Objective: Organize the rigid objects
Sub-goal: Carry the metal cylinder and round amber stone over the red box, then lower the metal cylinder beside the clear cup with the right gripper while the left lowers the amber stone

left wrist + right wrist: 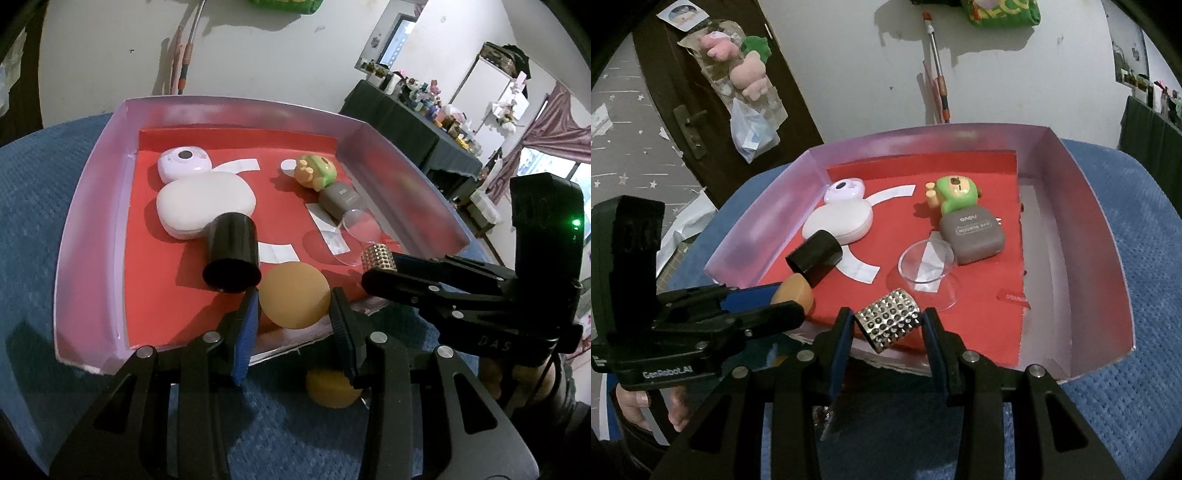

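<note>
Both grippers loaded, poised over the near edge of the pink tray [92,206] with the red liner.

Left gripper [293,306]: clamped on the tan rounded piece [294,300], egg-like; it sits just beside the open mouth of the black cylinder [232,254] lying on the liner.

Right gripper [888,321]: clamped on the studded metal cylinder [889,318], held tilted, close to the clear dish [925,264].

Already in the tray: white oval case [205,205], small white round device [184,162], green-and-yellow toy [955,192], grey case [971,234].

Step in hand, as I judge it: set both pieces onto free red liner. To do it well, I lower each until it touches before letting go, since both shapes will roll. I steer the tan piece clear of the black cylinder and the metal one short of the dish rim.

Writing: the left gripper body reads "GenRobot.AI" in the right wrist view; "DAS" shows on the right gripper in the left view. The grey case carries upside-down print, possibly "NOVO"; too small to be sure.
</note>
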`<action>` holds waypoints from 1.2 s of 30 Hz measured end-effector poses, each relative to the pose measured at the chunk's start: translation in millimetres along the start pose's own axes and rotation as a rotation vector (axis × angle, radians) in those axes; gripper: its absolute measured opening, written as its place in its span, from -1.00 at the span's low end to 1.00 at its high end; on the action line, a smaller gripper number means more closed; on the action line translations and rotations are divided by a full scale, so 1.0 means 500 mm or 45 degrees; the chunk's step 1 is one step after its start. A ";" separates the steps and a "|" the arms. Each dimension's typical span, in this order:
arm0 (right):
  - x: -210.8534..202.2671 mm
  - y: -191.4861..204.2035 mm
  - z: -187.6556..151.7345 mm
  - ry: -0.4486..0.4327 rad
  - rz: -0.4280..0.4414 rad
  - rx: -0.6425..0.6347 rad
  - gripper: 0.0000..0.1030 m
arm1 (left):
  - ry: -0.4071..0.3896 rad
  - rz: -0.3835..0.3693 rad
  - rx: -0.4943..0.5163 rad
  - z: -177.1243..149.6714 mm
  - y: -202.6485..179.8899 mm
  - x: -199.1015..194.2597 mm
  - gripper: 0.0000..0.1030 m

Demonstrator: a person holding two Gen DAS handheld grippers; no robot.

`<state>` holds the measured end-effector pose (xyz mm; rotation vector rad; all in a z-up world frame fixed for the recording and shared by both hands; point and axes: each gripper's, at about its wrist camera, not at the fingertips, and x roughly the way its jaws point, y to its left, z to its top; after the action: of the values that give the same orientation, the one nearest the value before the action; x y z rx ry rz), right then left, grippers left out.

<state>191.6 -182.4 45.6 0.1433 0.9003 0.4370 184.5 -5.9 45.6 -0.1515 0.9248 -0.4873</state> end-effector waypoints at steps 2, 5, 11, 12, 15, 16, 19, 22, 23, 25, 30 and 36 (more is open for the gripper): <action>0.007 -0.002 0.003 0.005 -0.003 0.001 -0.21 | -0.004 0.007 -0.002 0.007 0.002 0.002 -0.30; 0.011 0.001 0.009 0.001 -0.020 -0.010 -0.21 | -0.004 0.028 -0.008 0.015 0.008 0.010 -0.30; 0.033 -0.005 0.020 0.036 -0.030 -0.003 -0.21 | -0.003 0.051 -0.023 0.024 0.016 0.024 -0.30; 0.036 -0.008 0.022 0.039 -0.028 0.003 -0.21 | -0.008 0.059 -0.022 0.025 0.017 0.025 -0.30; 0.046 -0.010 0.026 0.041 -0.022 0.014 -0.21 | -0.009 0.056 -0.029 0.028 0.022 0.028 -0.30; 0.048 -0.007 0.026 0.037 -0.031 0.007 -0.21 | -0.012 0.072 -0.021 0.029 0.020 0.029 -0.30; 0.054 -0.003 0.030 0.027 -0.058 -0.016 -0.21 | -0.022 0.116 -0.007 0.031 0.019 0.035 -0.30; 0.057 -0.004 0.034 0.006 -0.120 -0.036 -0.21 | -0.027 0.170 -0.008 0.034 0.025 0.044 -0.30; 0.059 -0.009 0.036 0.004 -0.127 -0.029 -0.21 | -0.025 0.178 -0.012 0.034 0.029 0.048 -0.30; 0.063 -0.018 0.038 0.000 -0.148 -0.017 -0.21 | -0.012 0.187 -0.025 0.034 0.040 0.060 -0.30; 0.067 -0.029 0.038 -0.006 -0.179 -0.011 -0.21 | -0.020 0.205 -0.018 0.033 0.038 0.062 -0.30; 0.071 -0.029 0.041 -0.020 -0.208 -0.021 -0.21 | -0.022 0.206 -0.029 0.035 0.042 0.065 -0.30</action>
<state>231.4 -179.1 28.4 0.0573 0.8855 0.2911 221.8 -3.8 25.5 -0.1003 0.9178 -0.3251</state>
